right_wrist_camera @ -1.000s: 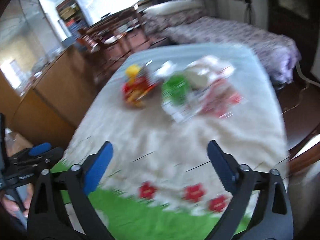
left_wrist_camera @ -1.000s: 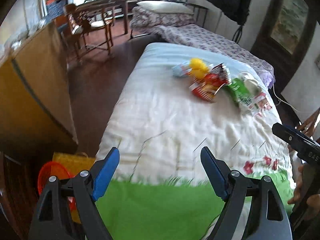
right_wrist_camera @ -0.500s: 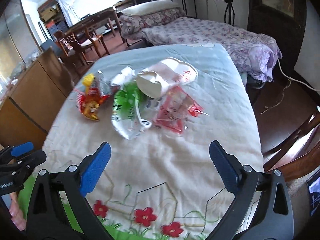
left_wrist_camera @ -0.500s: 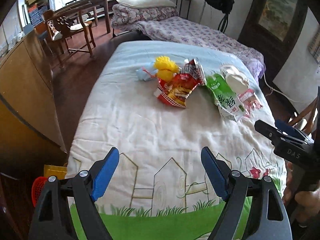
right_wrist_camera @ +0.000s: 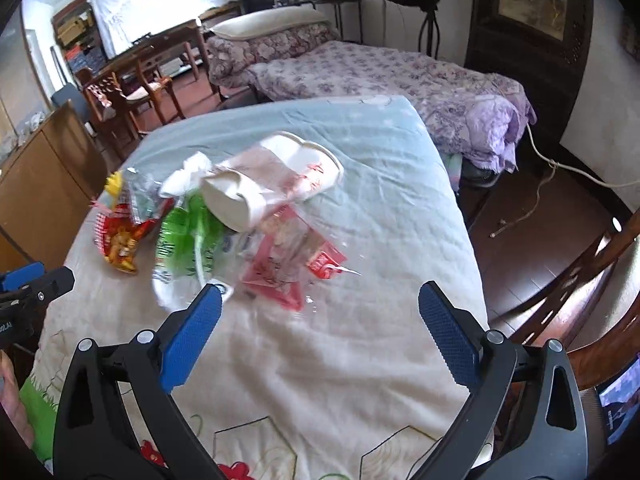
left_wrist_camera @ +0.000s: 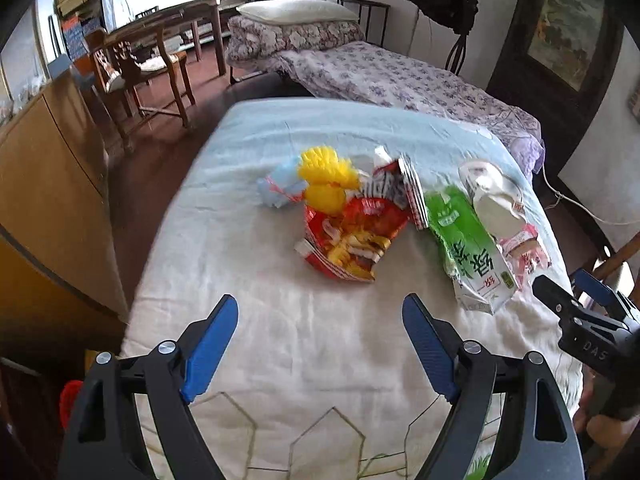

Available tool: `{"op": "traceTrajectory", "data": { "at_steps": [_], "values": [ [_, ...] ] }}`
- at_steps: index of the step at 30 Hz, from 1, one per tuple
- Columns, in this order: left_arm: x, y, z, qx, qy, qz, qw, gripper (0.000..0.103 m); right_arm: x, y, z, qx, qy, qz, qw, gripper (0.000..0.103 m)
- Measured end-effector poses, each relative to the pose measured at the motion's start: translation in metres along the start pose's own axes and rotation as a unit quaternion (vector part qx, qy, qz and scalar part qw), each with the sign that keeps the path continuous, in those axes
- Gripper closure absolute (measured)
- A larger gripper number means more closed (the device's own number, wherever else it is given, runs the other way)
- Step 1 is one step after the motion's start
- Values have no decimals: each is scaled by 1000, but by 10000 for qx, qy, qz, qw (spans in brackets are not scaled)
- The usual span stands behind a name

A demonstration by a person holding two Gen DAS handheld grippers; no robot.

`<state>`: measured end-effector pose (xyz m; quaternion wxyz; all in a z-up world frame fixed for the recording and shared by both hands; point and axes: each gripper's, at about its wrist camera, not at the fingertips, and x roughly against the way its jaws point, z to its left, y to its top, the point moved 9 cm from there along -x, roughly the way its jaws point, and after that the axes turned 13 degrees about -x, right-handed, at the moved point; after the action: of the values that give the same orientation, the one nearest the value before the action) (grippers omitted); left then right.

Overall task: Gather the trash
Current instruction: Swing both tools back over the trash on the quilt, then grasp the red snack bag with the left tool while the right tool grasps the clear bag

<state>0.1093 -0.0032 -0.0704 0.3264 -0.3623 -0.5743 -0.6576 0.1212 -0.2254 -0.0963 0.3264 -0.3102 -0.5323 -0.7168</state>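
The trash lay in a loose cluster on the quilted bed (left_wrist_camera: 280,344), toward its far end, and the red snack bag (left_wrist_camera: 352,236) at the middle of the heap looked light, crinkly and slippery, best pinched at a flattened edge or corner rather than across its puffed belly. Just right of the red bag sat the green wrapper (left_wrist_camera: 472,248), equally limp; beyond that the white paper cup (right_wrist_camera: 232,204) lay tipped over, likely to crush under a firm squeeze, so its rim was the safer hold. The yellow plastic piece (left_wrist_camera: 326,184) touched the red bag's far side. Short of the heap, the left gripper (left_wrist_camera: 316,340) and right gripper (right_wrist_camera: 320,330) both stood spread wide and empty
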Motion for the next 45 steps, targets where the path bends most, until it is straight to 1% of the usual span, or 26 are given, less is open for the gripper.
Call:
{"op": "traceTrajectory", "data": {
  "at_steps": [4, 9, 12, 15, 17, 19, 21, 23, 24, 28, 31, 33, 36, 38, 41, 42, 45],
  "values": [
    [-13, -8, -6, -100, -80, 190, 9997, 20, -5, 7, -4, -57, -69, -37, 10000, 8],
    [-9, 3, 6, -86, 57, 3, 9999, 19, -10, 20, 1, -137, -12, -84, 9999, 8],
    [-13, 4, 12, 89, 14, 52, 9999, 19, -18, 28, 8, -143, -85, -82, 9998, 8],
    [-19, -1, 14, 178, -76, 145, 9997, 19, -28, 28, 12, -88, -157, 33, 9998, 8],
    [-19, -3, 15, 184, -72, 147, 9997, 19, -38, 25, 16, -91, -70, 210, 9997, 8],
    [-19, -3, 16, 179, -41, 115, 9998, 19, -41, 23, 17, -168, 48, 315, 9994, 13],
    [-19, -3, 16, 177, -14, 101, 9998, 19, -41, 20, 15, -231, 170, 426, 9987, 29],
    [-20, -2, 18, 216, -5, 117, 9997, 19, -41, 17, 9, -336, 215, 478, 9981, 34],
    [-20, -2, 19, 249, -14, 123, 9996, 19, -40, 15, 6, -390, 236, 500, 9977, 38],
    [-18, -2, 23, 292, 1, 117, 9995, 19, -29, 10, 4, -501, 377, 432, 9971, 40],
    [-16, -1, 23, 310, -26, 135, 9994, 19, -13, 6, 3, -604, 486, 326, 9965, 40],
    [-14, 0, 24, 329, -59, 142, 9993, 19, 2, 7, 3, -704, 642, 192, 9953, 40],
    [-14, 4, 27, 297, -48, 151, 9994, 19, 19, 12, 4, -687, 684, -74, 9953, 40],
    [-15, 5, 26, 240, -30, 195, 9995, 19, 27, 13, 7, -732, 775, -172, 9942, 40],
    [-19, 8, 25, 159, -24, 224, 9996, 19, 30, 12, 10, -747, 967, -101, 9925, 40],
    [-21, 9, 24, 101, -20, 241, 9997, 19, 30, 8, 15, -733, 1079, -29, 9914, 40],
    [-28, 14, 18, -113, 34, 289, 9995, 19, 32, -1, 26, -622, 1217, 102, 9906, 40]
  ]
}}
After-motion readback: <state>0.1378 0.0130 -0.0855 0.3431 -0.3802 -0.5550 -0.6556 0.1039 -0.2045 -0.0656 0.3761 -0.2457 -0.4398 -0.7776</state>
